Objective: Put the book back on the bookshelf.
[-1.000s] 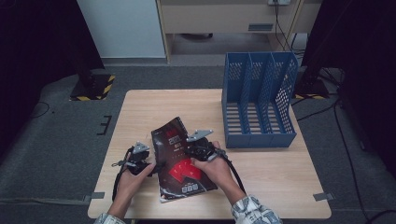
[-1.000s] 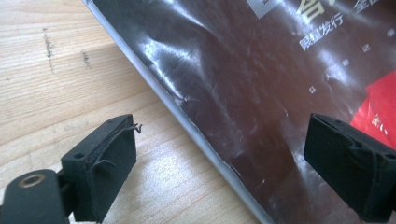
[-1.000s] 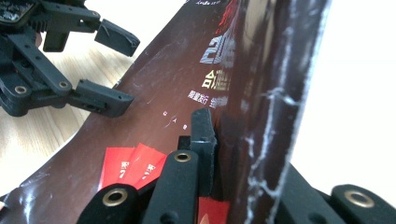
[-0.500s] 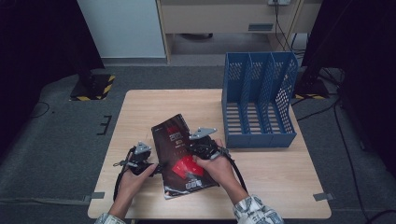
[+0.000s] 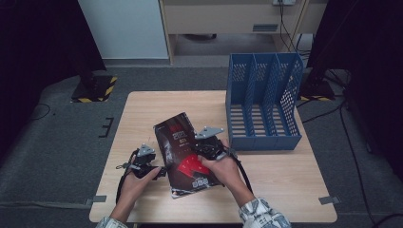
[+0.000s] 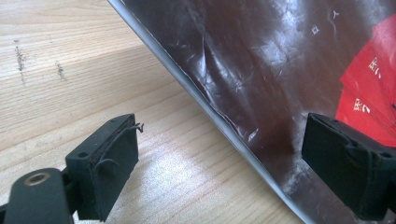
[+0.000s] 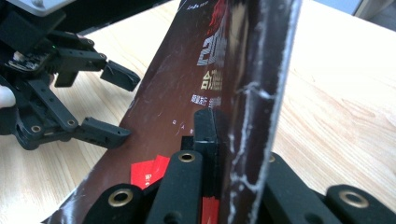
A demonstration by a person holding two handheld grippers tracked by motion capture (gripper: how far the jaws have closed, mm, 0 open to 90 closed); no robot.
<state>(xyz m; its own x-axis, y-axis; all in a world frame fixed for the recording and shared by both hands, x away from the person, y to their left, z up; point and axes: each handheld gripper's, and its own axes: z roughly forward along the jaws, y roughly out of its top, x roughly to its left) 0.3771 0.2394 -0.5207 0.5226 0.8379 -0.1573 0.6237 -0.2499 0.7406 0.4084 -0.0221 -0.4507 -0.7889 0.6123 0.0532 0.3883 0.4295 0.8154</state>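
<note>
While the right gripper [image 5: 203, 151] is clamped on the spine edge of the dark magazine [image 5: 185, 152], the left gripper [image 5: 159, 172] waits with its jaws spread wide, nothing between the pads, one jaw over the bare tabletop [image 5: 157, 109] and the other over the glossy cover. In the right gripper view the magazine [image 7: 205, 93] stands up between the closed jaws, its far corner tilted away from them, and the left gripper [image 7: 109, 102] sits just beside the cover's opposite long edge.

My reading is that the magazine is light but floppy: a thin, glossy stack of pages, creased in the left gripper view [image 6: 261, 70], that would sag and fan open if held by one corner. The cover looks slick, so the pads could slide. The bound spine is the stiffest place to grip, and a second hold on the free long edge near the left gripper would keep the pages together.

Beyond the right gripper stands a blue file holder [image 5: 263, 102] with three upright slots; all three look empty, with only their slatted floor showing.
</note>
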